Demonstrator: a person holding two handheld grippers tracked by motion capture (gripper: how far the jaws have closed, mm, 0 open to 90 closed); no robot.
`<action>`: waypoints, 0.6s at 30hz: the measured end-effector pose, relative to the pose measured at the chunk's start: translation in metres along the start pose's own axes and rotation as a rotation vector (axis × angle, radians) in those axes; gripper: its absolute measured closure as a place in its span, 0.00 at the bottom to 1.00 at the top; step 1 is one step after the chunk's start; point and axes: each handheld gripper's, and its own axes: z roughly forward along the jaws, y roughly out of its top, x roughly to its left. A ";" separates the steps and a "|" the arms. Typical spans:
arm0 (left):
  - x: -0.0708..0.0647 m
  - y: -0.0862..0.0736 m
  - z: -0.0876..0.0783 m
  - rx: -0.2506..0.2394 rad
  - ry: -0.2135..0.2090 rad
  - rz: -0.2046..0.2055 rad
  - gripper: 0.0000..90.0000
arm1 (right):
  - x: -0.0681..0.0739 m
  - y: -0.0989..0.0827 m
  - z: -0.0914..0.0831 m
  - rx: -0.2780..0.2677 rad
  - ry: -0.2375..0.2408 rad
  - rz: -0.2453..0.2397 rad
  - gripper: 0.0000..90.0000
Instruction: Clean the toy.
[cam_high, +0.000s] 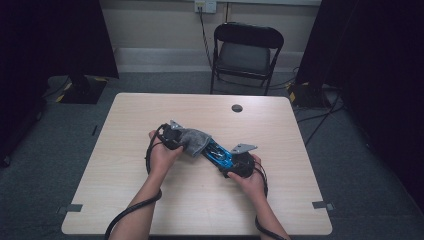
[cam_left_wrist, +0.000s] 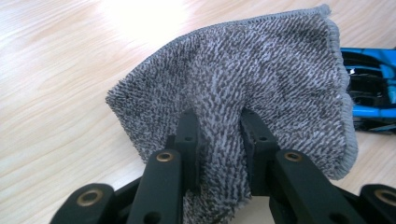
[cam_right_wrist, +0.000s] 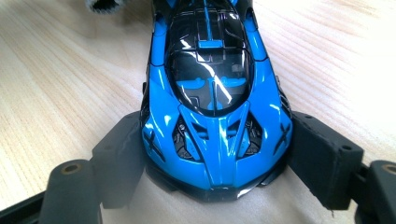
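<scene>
Now | left gripper pinching nubby grey cloth | right gripper clamping glossy blue toy car

Your forearms are bare, with no sleeves on them. Your left gripper has black jaws with brass-coloured rivets, and your right gripper has thick matte black pads. Each carries a grey three-cornered plate and a black cable.

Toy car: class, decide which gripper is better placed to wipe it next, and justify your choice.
Probably the left. The left gripper is shut on the grey cloth beside the blue toy car, while the right gripper clamps the car.
</scene>
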 end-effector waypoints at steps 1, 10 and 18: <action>0.000 0.000 0.000 0.000 0.000 0.000 0.80 | 0.000 0.000 0.000 0.000 0.000 0.000 0.26; 0.019 -0.012 -0.012 0.002 0.020 -0.044 0.80 | 0.000 0.000 0.000 0.000 0.000 0.000 0.26; 0.021 -0.015 -0.025 -0.035 0.009 -0.046 0.80 | 0.000 0.000 0.000 0.000 0.000 0.000 0.26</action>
